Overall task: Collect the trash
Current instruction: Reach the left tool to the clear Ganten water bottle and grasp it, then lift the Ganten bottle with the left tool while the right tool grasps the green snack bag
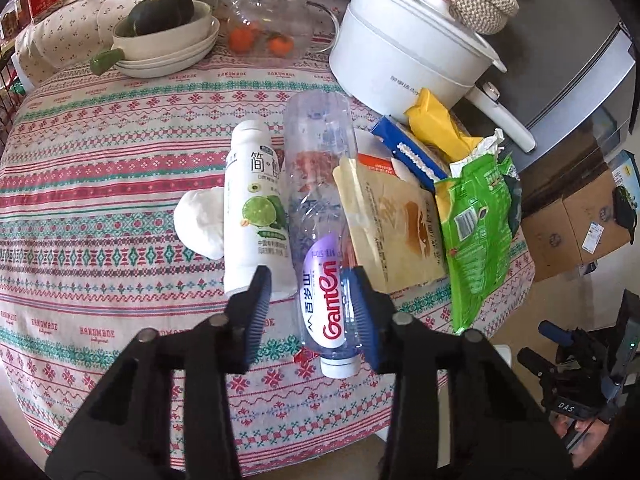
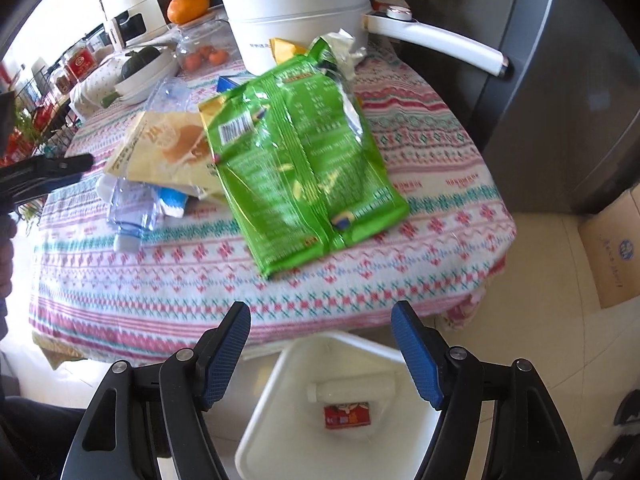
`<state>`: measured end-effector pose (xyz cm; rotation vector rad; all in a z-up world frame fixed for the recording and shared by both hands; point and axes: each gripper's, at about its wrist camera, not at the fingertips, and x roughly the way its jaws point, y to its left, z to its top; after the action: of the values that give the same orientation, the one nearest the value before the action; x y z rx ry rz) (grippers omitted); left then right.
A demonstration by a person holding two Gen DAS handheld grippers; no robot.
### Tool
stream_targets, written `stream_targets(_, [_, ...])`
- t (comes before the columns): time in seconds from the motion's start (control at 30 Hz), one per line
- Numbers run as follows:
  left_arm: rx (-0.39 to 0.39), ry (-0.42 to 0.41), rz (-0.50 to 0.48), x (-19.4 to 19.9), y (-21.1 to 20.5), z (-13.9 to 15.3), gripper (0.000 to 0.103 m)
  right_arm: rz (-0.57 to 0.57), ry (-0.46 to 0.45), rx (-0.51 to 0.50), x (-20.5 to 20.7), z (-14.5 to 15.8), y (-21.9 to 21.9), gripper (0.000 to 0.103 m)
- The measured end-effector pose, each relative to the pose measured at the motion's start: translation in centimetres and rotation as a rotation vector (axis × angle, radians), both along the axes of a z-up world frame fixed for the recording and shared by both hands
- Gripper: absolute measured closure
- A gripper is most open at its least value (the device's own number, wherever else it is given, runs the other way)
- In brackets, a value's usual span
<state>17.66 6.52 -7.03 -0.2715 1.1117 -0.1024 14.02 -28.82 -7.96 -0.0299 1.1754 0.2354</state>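
Left hand-held gripper [image 1: 310, 312] astride half-hidden bottle [image 1: 320, 232]

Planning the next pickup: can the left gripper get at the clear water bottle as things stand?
Probably yes. The left gripper is open, its fingers already on either side of the water bottle near the cap end. The white bottle lies close alongside, but nothing lies over the clear one.

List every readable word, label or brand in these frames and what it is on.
"Ganten": clear water bottle, label.
"HANDMADE": tablecloth, repeated.
"DAS": black device, lower right.
"简": white lime-picture bottle; smaller print unreadable.
Green bag, tan bag, white pot: print too blurred.
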Motion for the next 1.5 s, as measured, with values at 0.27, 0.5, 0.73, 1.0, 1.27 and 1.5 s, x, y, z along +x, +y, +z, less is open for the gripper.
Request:
stream_targets(0.27, [-0.019,0.037,-0.054,0.0,-1.9,-0.9,0.071,-0.006,-0.015,0.009,0.6,0.2,0.0,0.029])
stream_targets(0.5, [0.046,0.067,-0.052,1.1,-3.9,-2.6,0.056,-0.038,0.015,0.051,0.8,-0.2,-0.8,0.029])
stream_targets(0.73, [0.052,0.080,-0.016,2.5,-4.5,-4.3,0.039,-0.041,0.018,0.021,0.5,-0.6,-1.0,0.029])
stream_targets(1.0, [0.015,0.051,0.001,1.7,-3.5,-3.8,0.041,-0.051,0.008,-0.019,0.6,-0.9,-1.1,0.029])
stream_targets(1.27, [0.029,-0.029,-0.037,-2.9,-1.6,-0.7,0.042,-0.067,-0.012,-0.025,1.2,-0.8,-0.5,0.029])
stream_targets(1.5, [0.022,-0.057,-0.064,-6.6,0.7,0.6,0.042,-0.032,-0.013,-0.002,2.2,-0.8,2.7,0.029])
